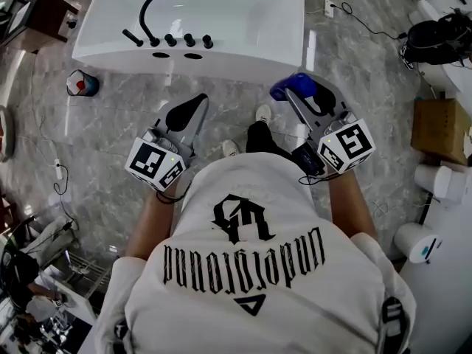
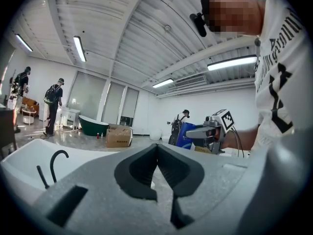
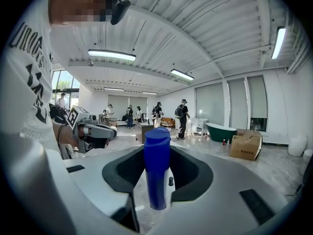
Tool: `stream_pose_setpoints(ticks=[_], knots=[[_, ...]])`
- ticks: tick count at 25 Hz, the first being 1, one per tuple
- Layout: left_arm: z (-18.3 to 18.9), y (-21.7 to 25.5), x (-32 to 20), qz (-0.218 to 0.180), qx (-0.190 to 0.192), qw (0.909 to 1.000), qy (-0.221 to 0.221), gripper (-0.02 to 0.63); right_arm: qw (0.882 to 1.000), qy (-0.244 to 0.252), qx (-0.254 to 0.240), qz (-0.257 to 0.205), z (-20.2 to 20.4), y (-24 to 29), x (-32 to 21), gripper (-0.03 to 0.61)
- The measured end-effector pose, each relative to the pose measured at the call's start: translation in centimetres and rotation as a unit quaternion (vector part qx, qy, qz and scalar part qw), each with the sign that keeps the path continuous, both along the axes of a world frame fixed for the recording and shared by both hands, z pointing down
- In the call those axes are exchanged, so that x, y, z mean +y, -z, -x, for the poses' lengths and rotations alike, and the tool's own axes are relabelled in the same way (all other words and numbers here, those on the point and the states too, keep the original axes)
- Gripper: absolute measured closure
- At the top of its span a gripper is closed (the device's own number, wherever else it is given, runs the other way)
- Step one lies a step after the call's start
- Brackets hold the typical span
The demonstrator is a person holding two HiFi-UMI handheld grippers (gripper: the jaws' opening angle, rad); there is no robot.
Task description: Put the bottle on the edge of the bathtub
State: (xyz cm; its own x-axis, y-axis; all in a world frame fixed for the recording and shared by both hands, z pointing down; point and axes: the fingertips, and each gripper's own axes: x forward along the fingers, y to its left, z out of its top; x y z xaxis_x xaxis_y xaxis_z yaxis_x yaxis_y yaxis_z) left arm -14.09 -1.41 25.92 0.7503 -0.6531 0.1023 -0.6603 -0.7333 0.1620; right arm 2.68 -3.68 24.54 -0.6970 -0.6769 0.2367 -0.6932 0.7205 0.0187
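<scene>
— Grey marbled floor (image 1: 103, 146), white bathtub (image 1: 243, 50) straight ahead, black faucet (image 1: 151, 13) and a row of knobs (image 1: 189, 40) on the near ledge. Whereabouts of the bottle?

— Blue bottle (image 3: 156, 170), up off the floor, pinched upright between the jaws of the right gripper (image 1: 301, 98). Short of the tub, off to the right of the faucet. Not on the edge yet.

— And the left gripper (image 2: 157, 148)?

— Jaws pressed together, tips meeting, nothing between them. Low, on the left, in front of the tub.

— Best way to finish, then?

— Probably: carry forward and slightly left, towards the bare stretch of ledge right of the knobs. Hold upright all the way; a tilt at touchdown likely means a topple on that glossy rim. Lower until the base sits flat, well inside the ledge, not half over the lip. Only then spread the jaws, gently, and draw straight back to avoid clipping the cap.

— Risks?

— Smooth plastic in a side pinch, so possibly a slip. Narrow, rounded rim too. No need for the left gripper, by the look of things.
</scene>
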Motion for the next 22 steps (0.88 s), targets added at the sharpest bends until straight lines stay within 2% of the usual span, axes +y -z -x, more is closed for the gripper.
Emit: stream_pose_setpoints(ticks=[8,15,22], knots=[[0.9,0.0,-1.6,-0.011,-0.016,0.9997,0.014,0.598,1.0,0.017,-0.006,-0.007,1.4,-0.8,-2.5,0.422],[1.4,-0.8,-3.9,-0.003,-0.015,0.9995,0.029,0.598,0.999,0.034,0.003,-0.007,2.2,-1.8,-5.3,0.422],[-0.2,-1.0,-7.0,0.001,-0.015,0.9994,0.031,0.598,0.998,0.053,0.008,0.012,1.9,-3.0,-8.0,0.422]])
